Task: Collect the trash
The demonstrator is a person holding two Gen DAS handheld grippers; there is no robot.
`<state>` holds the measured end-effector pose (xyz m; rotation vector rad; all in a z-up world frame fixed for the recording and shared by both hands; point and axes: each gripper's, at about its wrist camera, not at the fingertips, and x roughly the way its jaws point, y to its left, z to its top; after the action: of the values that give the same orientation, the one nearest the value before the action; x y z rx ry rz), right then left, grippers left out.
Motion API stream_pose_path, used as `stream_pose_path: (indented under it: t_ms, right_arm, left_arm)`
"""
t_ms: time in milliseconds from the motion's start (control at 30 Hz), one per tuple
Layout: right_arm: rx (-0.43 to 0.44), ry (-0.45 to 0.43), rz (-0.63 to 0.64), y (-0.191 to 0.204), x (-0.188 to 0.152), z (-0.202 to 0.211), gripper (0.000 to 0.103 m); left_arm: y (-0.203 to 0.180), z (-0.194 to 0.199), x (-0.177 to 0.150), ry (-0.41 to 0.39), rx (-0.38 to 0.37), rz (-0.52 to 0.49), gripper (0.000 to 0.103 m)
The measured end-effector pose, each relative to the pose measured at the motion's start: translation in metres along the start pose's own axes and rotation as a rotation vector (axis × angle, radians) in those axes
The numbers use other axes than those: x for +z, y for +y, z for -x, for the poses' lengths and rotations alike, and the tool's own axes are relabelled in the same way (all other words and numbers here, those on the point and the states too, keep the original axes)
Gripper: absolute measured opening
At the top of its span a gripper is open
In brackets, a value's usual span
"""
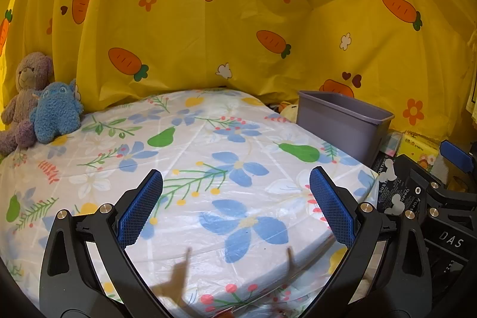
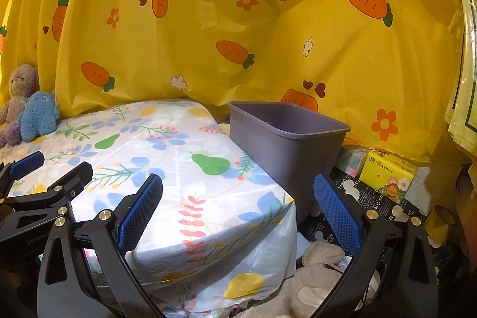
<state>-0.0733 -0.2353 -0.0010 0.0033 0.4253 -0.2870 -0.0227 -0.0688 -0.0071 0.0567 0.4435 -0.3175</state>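
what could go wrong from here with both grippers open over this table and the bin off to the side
1. No trash shows on the floral table cover; the plush toys at its far left corner might get grabbed by mistake.
2. The grey bin stands beside the table's right edge, close to the right gripper; a swing could knock it over.
3. The left gripper and right gripper sit close together and could collide.
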Motion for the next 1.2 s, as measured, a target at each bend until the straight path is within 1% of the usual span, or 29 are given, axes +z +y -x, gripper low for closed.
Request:
stream_pose_path:
  t_ms: [1200]
  right_arm:
    - [0.002, -0.006, -0.001, -0.0042, 0.0013, 0.0009, 0.097]
  left_arm:
    - [0.0000, -0.0005, -0.0017, 0.000, -0.005, 0.002, 0.097]
